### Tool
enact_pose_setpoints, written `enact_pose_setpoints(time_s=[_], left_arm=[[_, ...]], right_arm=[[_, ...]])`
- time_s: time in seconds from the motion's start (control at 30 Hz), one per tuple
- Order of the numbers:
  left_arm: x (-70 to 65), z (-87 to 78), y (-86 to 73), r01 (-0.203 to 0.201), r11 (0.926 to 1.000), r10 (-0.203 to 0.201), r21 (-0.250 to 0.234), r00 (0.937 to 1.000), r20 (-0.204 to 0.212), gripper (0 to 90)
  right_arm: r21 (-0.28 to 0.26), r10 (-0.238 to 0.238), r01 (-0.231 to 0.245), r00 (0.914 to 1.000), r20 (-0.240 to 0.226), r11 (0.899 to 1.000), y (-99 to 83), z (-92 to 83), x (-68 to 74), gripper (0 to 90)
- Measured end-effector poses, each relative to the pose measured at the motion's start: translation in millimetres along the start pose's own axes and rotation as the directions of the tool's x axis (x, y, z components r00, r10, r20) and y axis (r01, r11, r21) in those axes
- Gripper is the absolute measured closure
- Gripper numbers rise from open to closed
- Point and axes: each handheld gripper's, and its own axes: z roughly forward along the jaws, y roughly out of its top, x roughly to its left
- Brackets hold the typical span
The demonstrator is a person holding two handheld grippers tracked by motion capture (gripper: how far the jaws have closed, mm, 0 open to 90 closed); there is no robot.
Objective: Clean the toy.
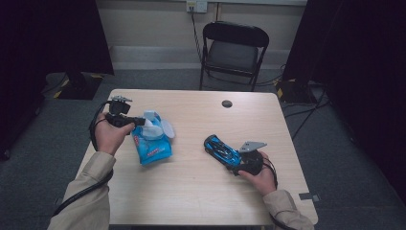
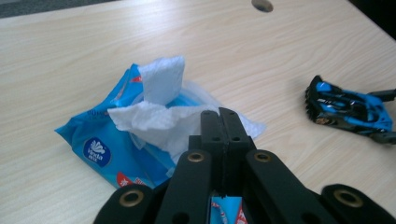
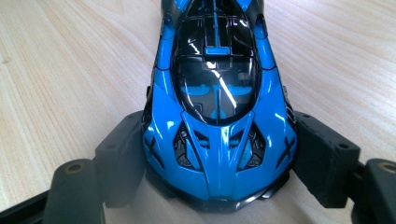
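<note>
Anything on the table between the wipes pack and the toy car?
Nothing: in the high view bare tabletop separates the blue wipes pack from the blue toy car; the left gripper view agrees.

Wipes pack left on table; toy car right (well apart).

no lettering on the wipes pack (blue, white emblem) is legible.
</note>
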Motion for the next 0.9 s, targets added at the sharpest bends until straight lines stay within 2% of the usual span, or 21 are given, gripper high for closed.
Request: enact_pose_setpoints(time_s=[0.13,0.3,0.67,0.9], left_arm=[[-1.0,-7.5,11.6,0.014,0.9999,-0.014,0.005,0.9999,0.005,90.0],[-4.8,-15.6,22.7,0.031,0.9993,-0.030,-0.019,0.9994,0.018,90.0],[-15.9,-34.0,44.1,0.023,0.9990,-0.022,-0.038,0.9995,0.023,90.0],[-22.3,-43.9,59.8,0.016,0.9996,-0.015,-0.021,0.9996,0.024,90.0]], right_arm=[[0.000,0.000,0.000,1.0000,-0.001,1.000,0.1,0.0,-0.1,25.3],[0.000,-0.001,0.001,1.0000,-0.002,1.000,0.1,0.1,-0.3,25.3],[0.000,0.000,0.000,1.0000,-0.002,1.000,0.1,0.1,-0.2,25.3],[0.000,-0.001,0.001,1.0000,-0.002,1.000,0.1,0.1,-0.1,25.3]])
